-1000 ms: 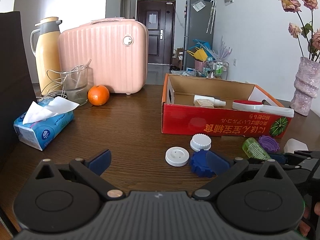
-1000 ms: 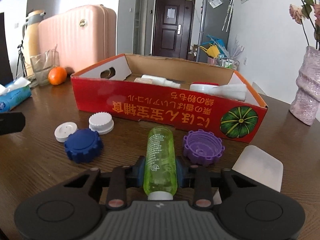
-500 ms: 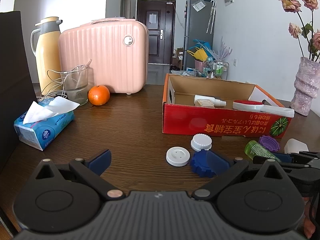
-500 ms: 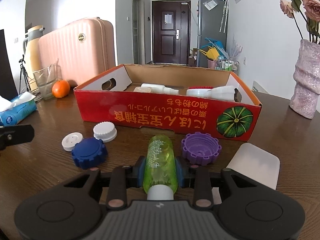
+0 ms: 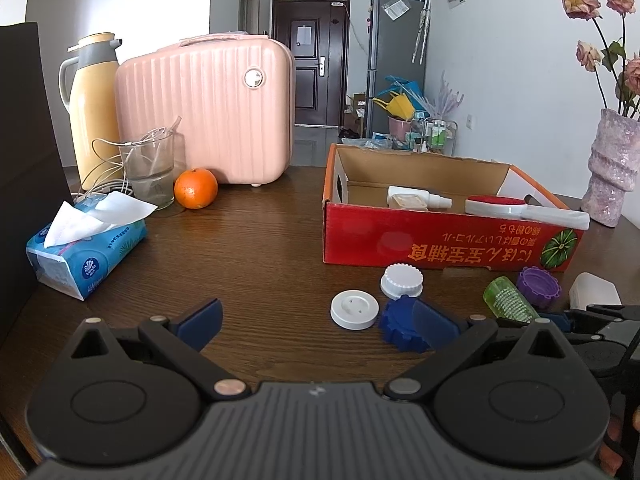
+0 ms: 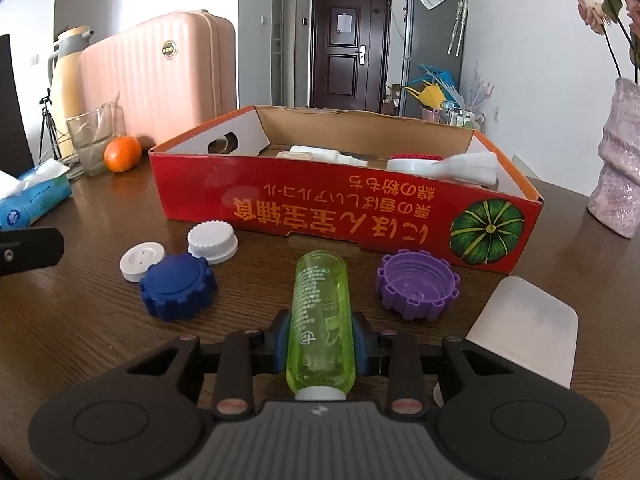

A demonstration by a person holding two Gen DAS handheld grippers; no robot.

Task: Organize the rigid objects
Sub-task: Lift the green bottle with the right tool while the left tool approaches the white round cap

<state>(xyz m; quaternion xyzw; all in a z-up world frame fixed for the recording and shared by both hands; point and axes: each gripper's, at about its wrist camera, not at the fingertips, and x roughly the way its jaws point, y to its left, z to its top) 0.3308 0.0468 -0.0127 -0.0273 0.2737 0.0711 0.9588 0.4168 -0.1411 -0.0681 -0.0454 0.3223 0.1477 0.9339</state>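
Observation:
My right gripper [image 6: 322,346] is shut on a green bottle [image 6: 322,320] and holds it above the table, pointing at the red cardboard box [image 6: 320,204]. The bottle also shows in the left wrist view [image 5: 508,300]. The box [image 5: 440,244] holds a white bottle [image 5: 418,199] and a red-topped white brush [image 5: 520,208]. On the table lie a blue cap [image 6: 178,286], a flat white lid [image 6: 142,260], a ridged white cap [image 6: 212,242], a purple cap [image 6: 416,282] and a white piece [image 6: 524,330]. My left gripper [image 5: 316,318] is open and empty, low over the table.
A pink suitcase [image 5: 208,108], a yellow thermos [image 5: 94,104], a glass [image 5: 150,170] with cables, an orange [image 5: 196,188] and a blue tissue pack [image 5: 86,250] stand at the left. A pink vase [image 5: 612,172] with dried roses stands at the right.
My right gripper has lifted the green bottle off the table and tilted up toward the box. The left gripper has hardly moved.

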